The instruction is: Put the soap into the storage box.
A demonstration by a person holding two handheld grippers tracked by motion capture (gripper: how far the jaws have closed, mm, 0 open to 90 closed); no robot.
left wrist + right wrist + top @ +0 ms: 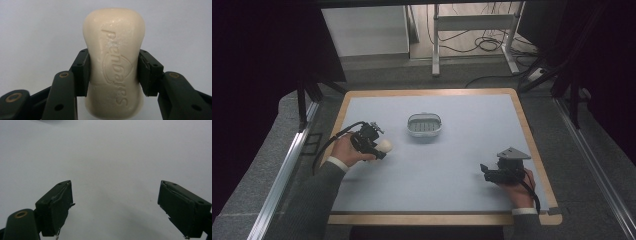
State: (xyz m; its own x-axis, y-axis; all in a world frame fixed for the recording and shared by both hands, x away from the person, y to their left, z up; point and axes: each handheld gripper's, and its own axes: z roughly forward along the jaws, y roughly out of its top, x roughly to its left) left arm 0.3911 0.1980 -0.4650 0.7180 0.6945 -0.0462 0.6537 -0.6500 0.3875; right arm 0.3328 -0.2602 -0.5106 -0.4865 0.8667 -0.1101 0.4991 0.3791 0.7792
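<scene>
A cream bar of soap (114, 60) with embossed lettering is clamped at its waist between the two black jaws of my left gripper (113, 72). In the high view the soap (385, 145) shows as a pale lump at the tip of the left gripper (379, 150), over the table's left side. A small grey soap dish (424, 125) with a ribbed floor stands to the right and farther back, apart from the soap. My right gripper (484, 170) rests low at the table's right front, its jaws wide apart over bare mat (115, 202).
The pale blue mat (437, 170) covers a wooden-edged table (532, 145). Metal rails (287, 165) run along both sides. Behind the table stand a white frame (437, 45) and loose cables (487, 45) on the floor.
</scene>
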